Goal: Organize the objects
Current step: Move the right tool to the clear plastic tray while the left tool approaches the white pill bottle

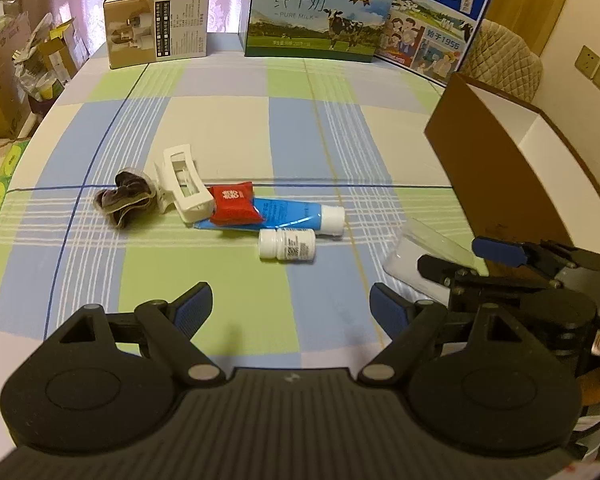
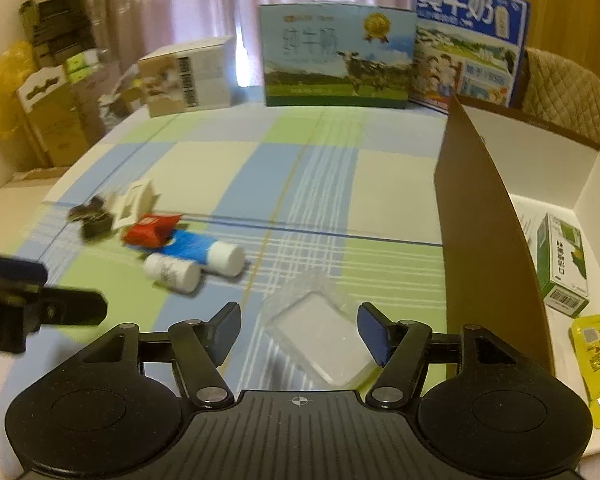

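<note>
Clutter on the checked worktop (image 1: 260, 128) is what I am sorting into the brown box (image 2: 484, 240) at my right. Nearest to me, my right gripper (image 2: 298, 334) hangs with its jaws spread wide and holding nothing, straddling a clear plastic case (image 2: 320, 344) that lies flat just beside the box wall. My left gripper (image 1: 290, 312) is likewise wide apart and empty, poised above bare cloth short of the pile.

Past it lies a white pill bottle (image 1: 287, 244) on its side, touching or nearly touching a blue tube (image 1: 288, 216) with a white cap. A red pouch (image 1: 234, 204) rests on the tube, a white hair claw (image 1: 182, 184) leans against the pouch, and a dark scrunchie (image 1: 126, 196) sits at the far left. Inside the box I see a green carton (image 2: 564, 264) and a yellow sachet (image 2: 596, 364). Milk cartons (image 1: 320, 12) stand along the far edge.

The case looks thin and slick, though the right view is blurred, so I may be misjudging its edges. Closing on it flat could let my pads skate off or push it under the box wall. The bottle could roll if nudged, and lifting the tube would tip the pouch off.
</note>
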`<state>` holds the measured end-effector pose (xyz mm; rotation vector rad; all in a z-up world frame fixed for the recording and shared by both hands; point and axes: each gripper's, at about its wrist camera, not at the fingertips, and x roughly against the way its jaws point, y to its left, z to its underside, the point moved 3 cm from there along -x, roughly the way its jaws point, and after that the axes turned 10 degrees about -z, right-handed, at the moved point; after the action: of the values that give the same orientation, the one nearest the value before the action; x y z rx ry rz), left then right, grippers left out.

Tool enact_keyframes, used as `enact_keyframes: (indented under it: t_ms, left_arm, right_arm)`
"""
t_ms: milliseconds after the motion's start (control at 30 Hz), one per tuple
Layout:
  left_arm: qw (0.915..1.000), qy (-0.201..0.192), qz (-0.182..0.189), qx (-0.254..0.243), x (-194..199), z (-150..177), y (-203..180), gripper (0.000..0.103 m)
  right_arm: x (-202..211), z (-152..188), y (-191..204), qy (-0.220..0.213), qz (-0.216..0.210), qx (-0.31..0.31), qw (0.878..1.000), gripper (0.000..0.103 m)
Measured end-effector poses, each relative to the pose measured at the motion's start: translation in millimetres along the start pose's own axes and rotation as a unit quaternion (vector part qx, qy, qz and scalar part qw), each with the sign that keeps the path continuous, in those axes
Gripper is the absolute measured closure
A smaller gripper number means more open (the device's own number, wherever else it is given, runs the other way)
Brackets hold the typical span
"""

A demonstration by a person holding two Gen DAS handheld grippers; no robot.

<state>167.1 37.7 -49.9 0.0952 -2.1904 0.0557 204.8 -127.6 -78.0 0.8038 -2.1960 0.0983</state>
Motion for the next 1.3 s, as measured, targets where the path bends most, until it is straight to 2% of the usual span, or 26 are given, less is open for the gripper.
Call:
enact_keyframes:
  t_ms: [267, 433, 667, 800, 1000, 1067, 1133, 1300]
  left_arm:
    - [0.9997, 0.018, -0.002, 0.017, -26.5, 4.2, 4.4, 0.02]
    - [0.9994, 0.023, -0.005, 0.025, -32.0, 6.0, 7.8, 0.02]
    - [0.9994, 0.025, -0.015, 0.021, -37.1, 10.3, 8.2, 0.02]
    - [0.9993, 0.025, -0.018, 0.023, -39.9, 11.6, 8.7, 0.02]
    - [0.9992, 0.017, -0.018, 0.03, -45.3, 11.6, 7.0, 0.02]
    - [0.9993, 0.014, -0.017, 0.031, -49.3, 11.7, 3.8, 0.02]
    - [0.9993, 0.013, -0.015, 0.03, -53.6, 11.4, -0.1, 0.02]
    - [0.9993, -0.002, -0.022, 0.029, -64.5, 2.7, -8.4, 0.021]
  right_arm:
    - [-30.1, -9.9, -23.6, 0.01, -0.004, -0.047, 0.999, 0.036]
    - [-30.2, -4.8, -29.1, 0.03, -0.023, -0.067, 0.997, 0.036]
    - [-17.7, 9.9, -18.3, 0.055, -0.026, -0.051, 0.997, 0.036]
    - [-18.5, 13.5, -11.1, 0.055, -0.011, -0.028, 0.998, 0.036]
    - [-25.1, 14.3, -15.6, 0.052, -0.001, -0.035, 0.998, 0.036]
    - [-27.0, 13.3, -17.7, 0.051, 0.001, -0.036, 0.998, 0.038]
    - [-28.2, 12.3, -20.0, 0.042, 0.002, -0.039, 0.998, 0.049]
    - [-31.9, 7.7, -28.0, 0.027, 0.014, -0.051, 0.998, 0.05]
